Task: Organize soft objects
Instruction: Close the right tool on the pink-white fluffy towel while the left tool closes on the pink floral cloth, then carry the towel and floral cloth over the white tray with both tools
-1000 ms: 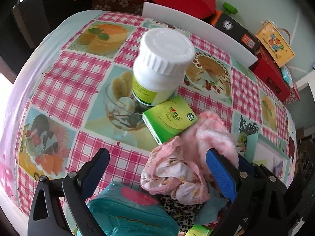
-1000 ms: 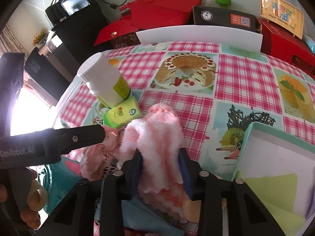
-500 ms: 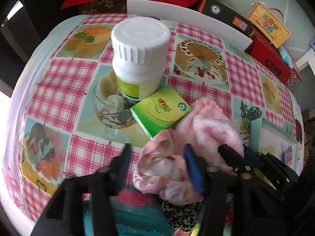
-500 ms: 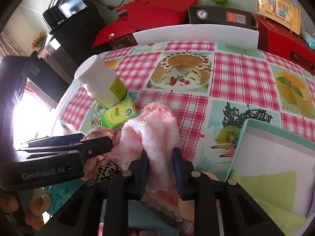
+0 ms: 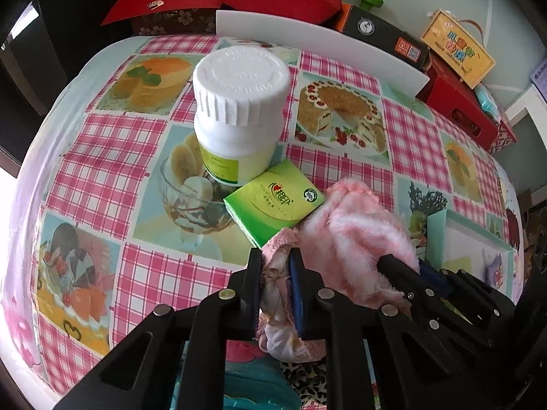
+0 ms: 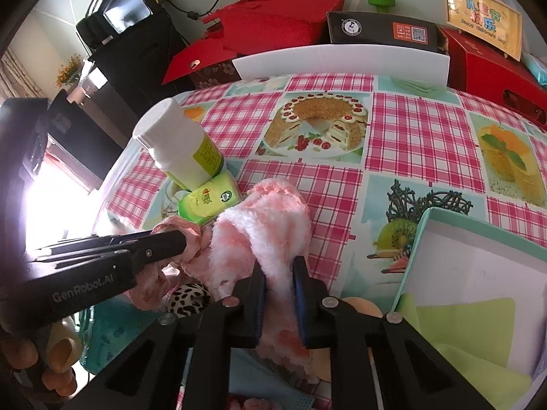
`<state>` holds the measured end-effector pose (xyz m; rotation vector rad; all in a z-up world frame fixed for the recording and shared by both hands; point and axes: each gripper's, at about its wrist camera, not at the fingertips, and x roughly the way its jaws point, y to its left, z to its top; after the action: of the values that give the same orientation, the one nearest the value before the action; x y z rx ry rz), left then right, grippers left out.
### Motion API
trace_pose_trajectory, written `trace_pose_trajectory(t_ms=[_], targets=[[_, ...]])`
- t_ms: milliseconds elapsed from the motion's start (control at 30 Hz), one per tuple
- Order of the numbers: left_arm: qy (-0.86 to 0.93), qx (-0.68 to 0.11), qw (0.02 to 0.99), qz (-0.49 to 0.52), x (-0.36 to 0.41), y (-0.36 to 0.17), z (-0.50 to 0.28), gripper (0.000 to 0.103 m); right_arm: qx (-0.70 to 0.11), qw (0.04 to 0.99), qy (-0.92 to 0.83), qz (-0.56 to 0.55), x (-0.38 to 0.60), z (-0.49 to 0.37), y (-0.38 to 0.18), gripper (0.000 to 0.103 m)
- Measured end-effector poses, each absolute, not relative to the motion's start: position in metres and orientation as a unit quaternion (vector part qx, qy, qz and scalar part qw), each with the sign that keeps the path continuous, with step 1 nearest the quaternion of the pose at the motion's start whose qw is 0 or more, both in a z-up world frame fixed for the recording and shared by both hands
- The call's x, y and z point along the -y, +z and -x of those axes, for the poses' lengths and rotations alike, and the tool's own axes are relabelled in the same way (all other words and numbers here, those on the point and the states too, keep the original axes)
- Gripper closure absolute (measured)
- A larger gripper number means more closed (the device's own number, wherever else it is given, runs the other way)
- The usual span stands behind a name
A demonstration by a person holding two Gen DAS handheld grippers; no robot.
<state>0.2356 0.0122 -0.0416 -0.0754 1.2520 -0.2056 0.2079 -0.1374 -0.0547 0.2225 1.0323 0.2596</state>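
My left gripper is shut on a pale pink patterned cloth, bunched between its jaws; it also shows in the right wrist view. My right gripper is shut on a fluffy pink towel, which also shows to the right in the left wrist view. The two cloths touch each other. The right gripper's fingers reach in from the right in the left wrist view. A leopard-print item and a teal soft item lie below the cloths.
A white bottle and a green box stand just beyond the cloths. An open teal box holding green sheets sits at right. A white divider and red boxes line the table's far edge.
My left gripper has closed from wide open onto the pale pink cloth. My right gripper has tightened further on the fluffy towel.
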Motion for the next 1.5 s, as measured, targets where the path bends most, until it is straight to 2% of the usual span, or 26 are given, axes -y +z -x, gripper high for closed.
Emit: trace_pose_trajectory(t_ms=[533,1033,1500], targets=[[-0.105,-0.543,0.831,0.067,-0.028,-0.008,-0.226,0.088,-0.455,0.872,0.135,-0.121,0.143,-0.2,-0.032,0.092],[-0.119,-0.473,0.868,0.095,-0.036,0.046,-0.207,0.088,-0.37,0.902,0.156,-0.158,0.162,-0.174,0.026,0.092],[-0.161,-0.427,0.887,0.071,-0.005,0.079,-0.186,0.088,-0.3,0.937,0.07,-0.164,0.216,-0.122,0.08,0.092]])
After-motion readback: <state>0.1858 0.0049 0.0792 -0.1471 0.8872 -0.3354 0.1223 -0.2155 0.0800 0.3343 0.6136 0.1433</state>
